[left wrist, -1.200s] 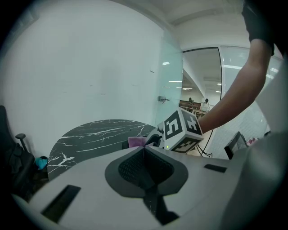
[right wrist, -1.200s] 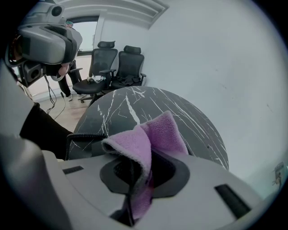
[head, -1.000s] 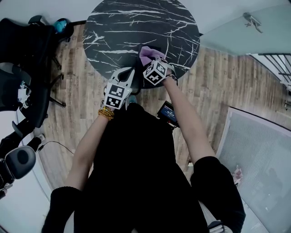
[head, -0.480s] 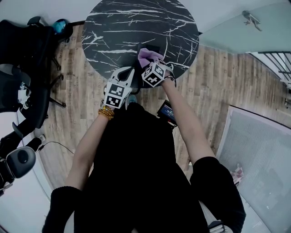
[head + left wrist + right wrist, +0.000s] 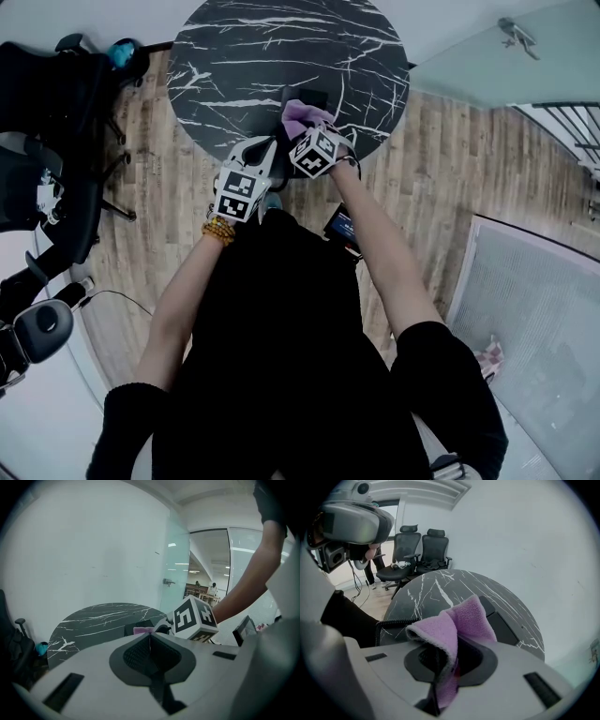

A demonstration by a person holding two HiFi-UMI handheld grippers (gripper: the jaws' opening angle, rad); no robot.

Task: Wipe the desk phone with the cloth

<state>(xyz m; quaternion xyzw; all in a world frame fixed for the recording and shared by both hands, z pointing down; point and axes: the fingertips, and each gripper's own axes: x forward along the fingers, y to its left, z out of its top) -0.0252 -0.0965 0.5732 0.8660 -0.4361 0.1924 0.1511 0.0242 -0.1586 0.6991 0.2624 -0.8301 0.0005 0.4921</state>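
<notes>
- Left gripper has its two jaws pressed together with nothing between them. In the head view it hangs at the near edge of the table, and its tips point toward the middle of the table.
- This table is round and black, with white veins like marble. It stands on a wooden floor.
- On the near side of the table lies the desk phone, a flat black unit. Its coiled cord runs off toward the person.
- A purple cloth is bunched over the near part of the desk phone. From above it covers part of the black unit. Whether it presses on the surface, I cannot tell.
- Just right of the left gripper is the right gripper. Its jaws are closed on a fold of the cloth, which stands up out of them and also hangs down between them. Its marker cube is beside the body of the left gripper.
</notes>
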